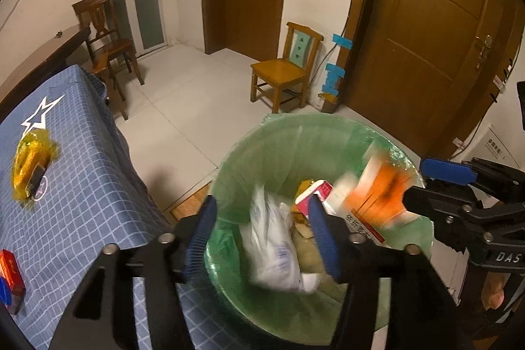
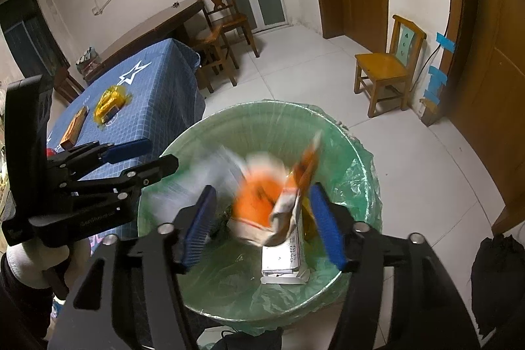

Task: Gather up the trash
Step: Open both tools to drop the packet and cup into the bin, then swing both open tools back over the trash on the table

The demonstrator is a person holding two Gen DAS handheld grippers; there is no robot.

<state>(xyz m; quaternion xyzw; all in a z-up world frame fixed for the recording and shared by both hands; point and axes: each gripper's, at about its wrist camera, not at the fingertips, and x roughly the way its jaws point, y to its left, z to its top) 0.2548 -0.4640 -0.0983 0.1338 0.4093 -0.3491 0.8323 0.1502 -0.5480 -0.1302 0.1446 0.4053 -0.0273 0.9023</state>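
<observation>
A trash bin lined with a green bag (image 1: 279, 136) (image 2: 354, 179) stands on the floor beside the table. Both grippers hover over it. My left gripper (image 1: 262, 235) is open and empty; a white crumpled bag (image 1: 275, 251) lies in the bin below it. My right gripper (image 2: 262, 225) is open; a motion-blurred orange and white package (image 2: 259, 202) (image 1: 377, 195) is between its fingers and the bin, falling free. A white carton (image 2: 285, 255) lies in the bin. On the table remain a yellow wrapper (image 1: 29, 166) (image 2: 110, 104) and a red box (image 1: 11, 274).
The blue checked tablecloth table (image 1: 82, 202) (image 2: 157, 94) is left of the bin. An orange box (image 2: 73, 127) lies on it. A small wooden chair (image 1: 282, 71) and a dark chair (image 1: 105, 31) stand on the tiled floor. Brown doors are at the back and right.
</observation>
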